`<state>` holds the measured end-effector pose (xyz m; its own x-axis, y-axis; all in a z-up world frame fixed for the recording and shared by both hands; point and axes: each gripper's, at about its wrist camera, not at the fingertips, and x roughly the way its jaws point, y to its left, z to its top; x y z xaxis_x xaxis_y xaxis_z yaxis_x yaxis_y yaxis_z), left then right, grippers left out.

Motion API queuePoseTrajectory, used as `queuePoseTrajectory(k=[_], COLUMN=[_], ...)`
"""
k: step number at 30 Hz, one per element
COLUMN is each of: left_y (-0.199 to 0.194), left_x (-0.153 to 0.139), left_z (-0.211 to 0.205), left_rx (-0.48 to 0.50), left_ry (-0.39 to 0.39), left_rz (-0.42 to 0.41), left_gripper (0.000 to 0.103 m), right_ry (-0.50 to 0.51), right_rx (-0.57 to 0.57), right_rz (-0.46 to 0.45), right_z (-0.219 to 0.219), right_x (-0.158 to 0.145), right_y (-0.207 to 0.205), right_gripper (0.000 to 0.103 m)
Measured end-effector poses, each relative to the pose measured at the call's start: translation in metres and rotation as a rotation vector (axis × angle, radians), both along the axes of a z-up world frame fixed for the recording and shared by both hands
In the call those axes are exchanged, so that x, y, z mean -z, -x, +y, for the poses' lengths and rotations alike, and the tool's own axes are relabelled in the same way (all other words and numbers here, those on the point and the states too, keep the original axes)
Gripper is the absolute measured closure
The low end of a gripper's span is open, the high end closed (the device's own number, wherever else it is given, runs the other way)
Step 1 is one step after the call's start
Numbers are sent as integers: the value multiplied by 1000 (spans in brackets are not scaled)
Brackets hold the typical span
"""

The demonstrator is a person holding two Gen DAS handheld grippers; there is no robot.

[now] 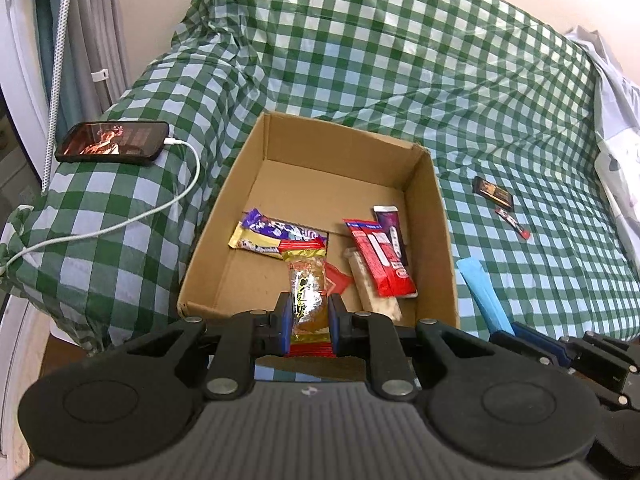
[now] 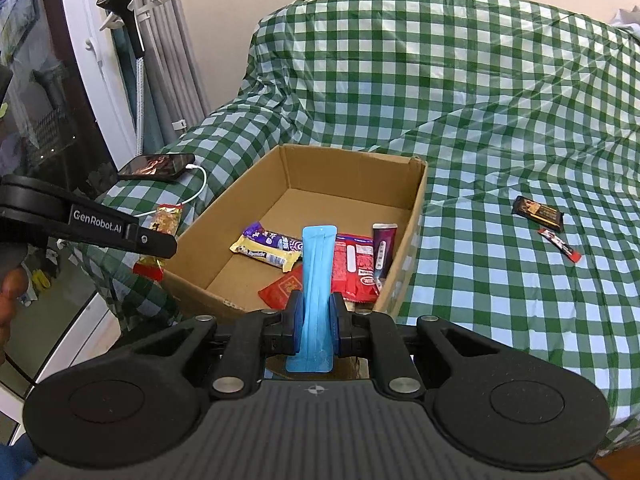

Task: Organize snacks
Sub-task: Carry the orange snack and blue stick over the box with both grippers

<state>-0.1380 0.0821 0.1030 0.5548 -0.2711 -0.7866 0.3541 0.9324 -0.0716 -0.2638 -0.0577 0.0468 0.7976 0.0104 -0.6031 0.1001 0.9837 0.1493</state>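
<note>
An open cardboard box [image 1: 424, 216] [image 2: 412, 208] sits on the green checked cloth and holds several snack packets, among them a purple and yellow bar [image 1: 276, 234] [image 2: 266, 248] and a red packet [image 1: 380, 258] [image 2: 354, 268]. My left gripper [image 1: 309, 322] is shut on a gold and red snack packet [image 1: 307, 300], held over the box's near edge; it also shows in the right wrist view [image 2: 162, 236]. My right gripper [image 2: 318, 320] is shut on a light blue packet [image 2: 317, 280] [image 1: 482, 296], held over the box's near right corner.
A dark brown bar [image 1: 493, 192] [image 2: 538, 212] and a small red stick packet [image 1: 513, 223] [image 2: 559, 244] lie on the cloth right of the box. A phone [image 1: 114, 142] [image 2: 158, 166] on a white charging cable [image 1: 120, 224] rests at the left. White bedding [image 1: 616, 120] lies at the far right.
</note>
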Motion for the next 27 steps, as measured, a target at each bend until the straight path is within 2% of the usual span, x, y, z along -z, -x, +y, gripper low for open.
queuePoseTrajectory(k=[16,27], left_y=[-71,-119], left_x=[22,55], left_z=[-13,-26], left_rx=[-26,-28], left_ry=[2,-21], left_rz=[46,96], left_gripper=[83,83], right_ry=[-14,-31], right_rx=[-34,-31], right_rz=[58,109], right_z=[-5,-17], right_x=[15,38], right_y=[-74,-132], right_gripper=[89,89])
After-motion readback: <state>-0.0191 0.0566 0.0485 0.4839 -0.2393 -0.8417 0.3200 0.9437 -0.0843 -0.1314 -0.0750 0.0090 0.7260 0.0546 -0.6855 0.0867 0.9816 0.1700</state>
